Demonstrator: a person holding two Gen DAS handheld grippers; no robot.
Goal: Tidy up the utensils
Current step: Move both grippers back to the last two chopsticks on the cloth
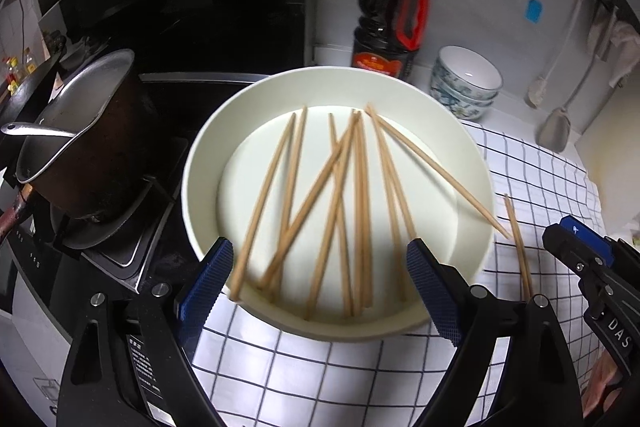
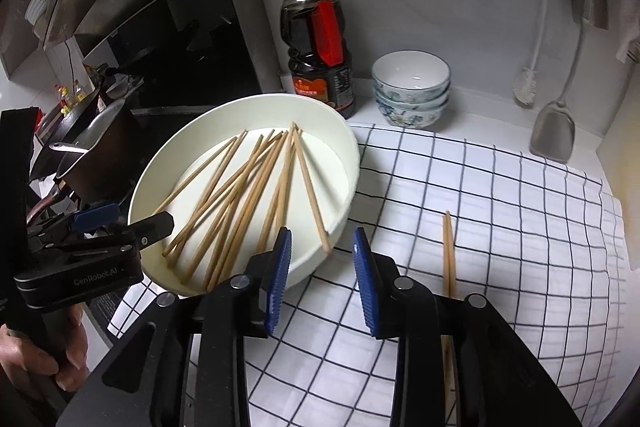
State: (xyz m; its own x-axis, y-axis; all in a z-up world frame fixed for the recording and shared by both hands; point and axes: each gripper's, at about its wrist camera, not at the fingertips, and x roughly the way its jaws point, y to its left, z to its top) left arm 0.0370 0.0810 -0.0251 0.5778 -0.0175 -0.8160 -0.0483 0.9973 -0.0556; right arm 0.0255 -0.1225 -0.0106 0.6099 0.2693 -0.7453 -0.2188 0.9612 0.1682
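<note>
A white round basin (image 1: 248,95) holds several wooden chopsticks (image 1: 360,207) lying crossed. It sits at the left end of a checked cloth (image 1: 320,367). My left gripper (image 1: 318,259) hangs over the basin's near rim, jaws wide open, nothing between them. In the right wrist view the basin (image 2: 352,147) and its chopsticks (image 2: 248,195) lie to the left. My right gripper (image 2: 322,243) stands open over the cloth (image 2: 520,227) just beside the basin's rim, with nothing in it. Two chopsticks (image 2: 449,251) lie side by side on the cloth to its right, also seen as the pair on the cloth (image 1: 518,239).
A dark sauce bottle (image 1: 388,11) and stacked patterned bowls (image 1: 466,83) stand behind the basin. A lidded pot (image 1: 88,131) sits on the stove at left. A spatula (image 2: 554,131) and brush (image 2: 526,83) hang on the wall. A hand (image 2: 40,359) holds the left gripper.
</note>
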